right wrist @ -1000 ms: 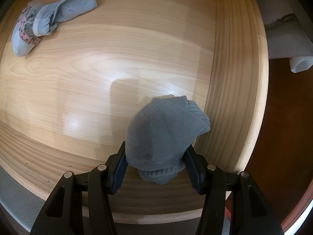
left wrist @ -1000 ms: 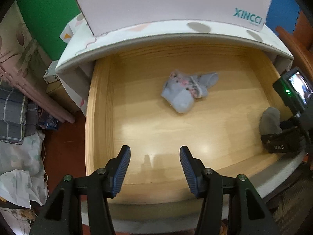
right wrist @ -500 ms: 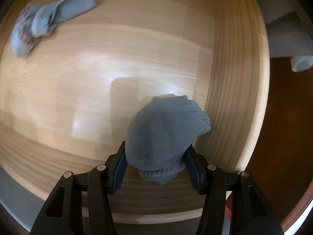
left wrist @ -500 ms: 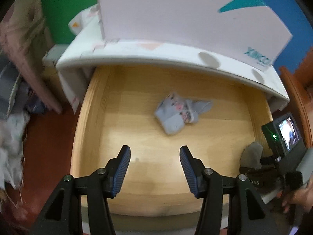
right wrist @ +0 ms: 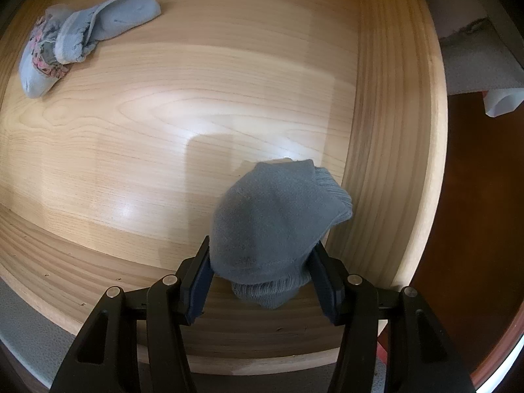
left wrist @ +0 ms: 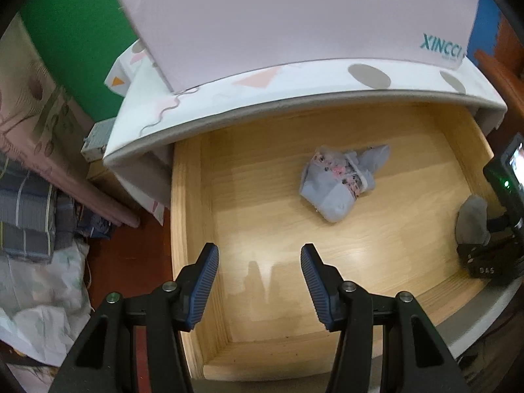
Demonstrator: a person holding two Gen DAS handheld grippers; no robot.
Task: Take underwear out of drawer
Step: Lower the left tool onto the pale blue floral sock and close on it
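Observation:
A wooden drawer stands pulled open. A light blue bundle of underwear with a pink floral band lies in its middle; it shows at the far left in the right wrist view. My right gripper is shut on a grey knitted piece held just above the drawer floor by the right wall; it shows at the right edge in the left wrist view. My left gripper is open and empty above the drawer's front left part.
A white padded top with a pale "XINCCI" box overhangs the drawer's back. Folded cloth and bags lie on the red-brown floor at the left. A green wall stands behind.
The left gripper has shifted left and back toward the drawer after swinging; the bundle now sits further right in its view. The right gripper still holds the grey piece in place.

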